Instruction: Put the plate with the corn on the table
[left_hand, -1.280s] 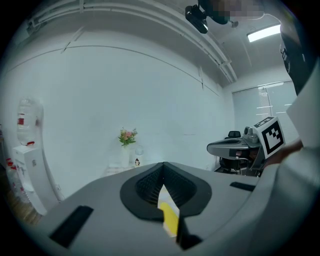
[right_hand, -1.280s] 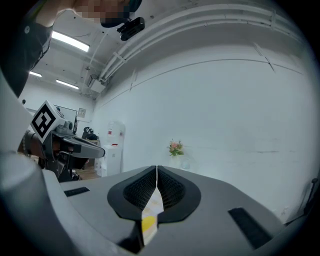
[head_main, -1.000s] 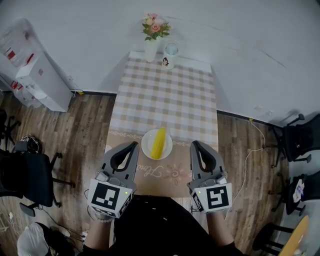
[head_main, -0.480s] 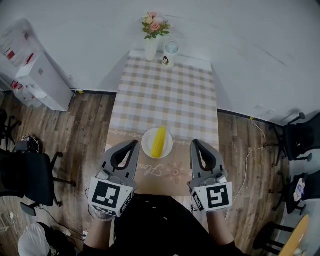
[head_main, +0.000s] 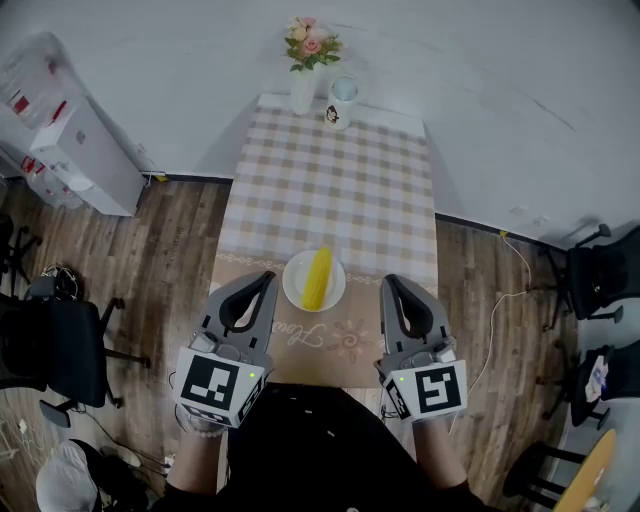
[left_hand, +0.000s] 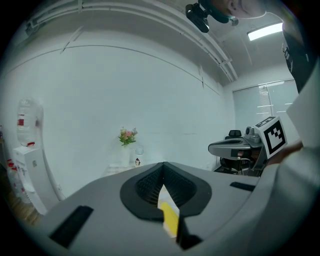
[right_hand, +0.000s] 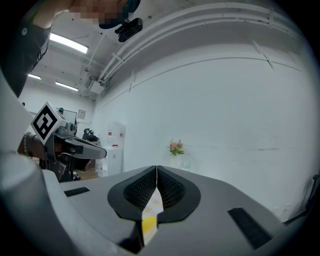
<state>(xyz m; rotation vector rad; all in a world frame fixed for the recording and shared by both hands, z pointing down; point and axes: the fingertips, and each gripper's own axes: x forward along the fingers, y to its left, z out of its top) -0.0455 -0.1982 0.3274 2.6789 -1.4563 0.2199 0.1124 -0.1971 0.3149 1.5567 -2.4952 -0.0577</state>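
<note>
Lying on the near end of the table (head_main: 330, 190), the plate (head_main: 291, 288) is found between the two grippers, with the corn (head_main: 317, 279) laid lengthwise on it, pointing away from the person. The plate is round, white and smooth; the cob is yellow and elongated.

The left gripper (head_main: 266, 279) is held just beside the plate's left rim, not touching it. Its jaws are closed tip to tip, and nothing is gripped, as is seen at its own view (left_hand: 162, 166), where the ribbed black pads meet. The right gripper (head_main: 389, 284) is held near the plate's other side, a little further off, and its jaws are likewise closed together on nothing (right_hand: 156, 170). Both gripper bodies are smooth grey and hang over the table's side edges.

Beyond the gripper tips, the checked beige-and-white cloth is left bare up to the far end. There a white vase (head_main: 303, 98) with pink flowers (head_main: 311, 47) and a mug (head_main: 340, 108) are set against the white wall (head_main: 480, 90). Beneath the grippers, a brown printed band is seen across the cloth.

Wood-plank floor (head_main: 170, 250) is seen on either side. A white cabinet (head_main: 85, 160) and a black chair (head_main: 55, 355) stand out past the left gripper, another chair (head_main: 600, 275) well out past the right.
</note>
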